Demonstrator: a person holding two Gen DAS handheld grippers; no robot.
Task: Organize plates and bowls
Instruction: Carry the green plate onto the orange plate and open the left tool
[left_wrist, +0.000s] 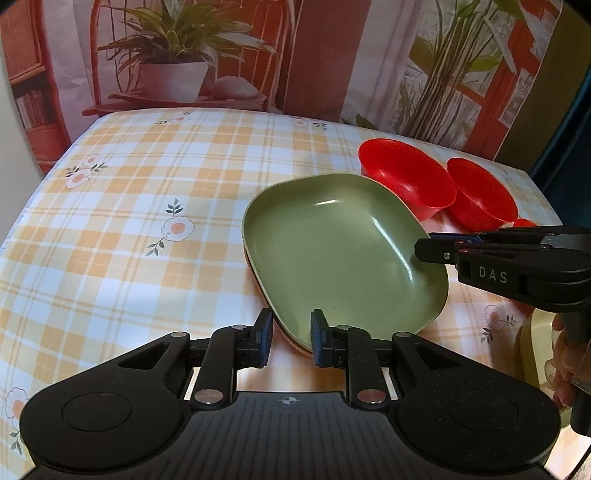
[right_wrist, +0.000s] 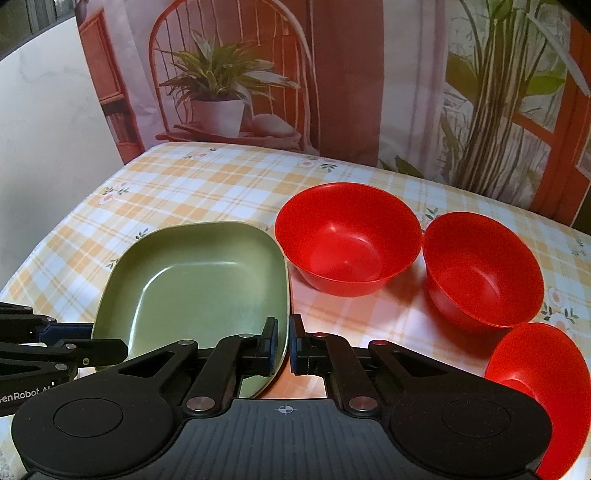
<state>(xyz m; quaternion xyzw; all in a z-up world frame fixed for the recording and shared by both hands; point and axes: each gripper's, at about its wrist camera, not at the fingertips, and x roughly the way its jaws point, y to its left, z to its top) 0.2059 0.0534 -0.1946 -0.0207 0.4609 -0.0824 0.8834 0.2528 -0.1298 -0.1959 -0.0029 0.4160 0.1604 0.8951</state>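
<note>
1. Nearest the lens, the left gripper (left_wrist: 291, 339) was narrowed onto the near rim of the green plate (left_wrist: 332, 251), one finger inside the dish and the other outside, against the edge of the orange plate (left_wrist: 260, 291) beneath.
2. The right gripper (right_wrist: 284, 343) was pressed together on the green plate's right-hand rim, one pad on each side of it.
3. The table (left_wrist: 129, 184), under a checked cloth, carried everything. The plate stack sat towards its near edge, and the bowls ran along its right edge.
4. Plates counted: two, the green nested on the orange.
5. Bowls counted: three red ones, far (right_wrist: 347, 240), middle (right_wrist: 484, 269) and nearest (right_wrist: 539, 373), all separate and unstacked.
6. The step looked like handling the plate stack with both grippers. To do it well, both would need to move together and level, so the green plate neither tilted nor slid off the orange.
7. Any sideways move should stay clear of the far bowl, which stood just beside the plate's far right corner.
</note>
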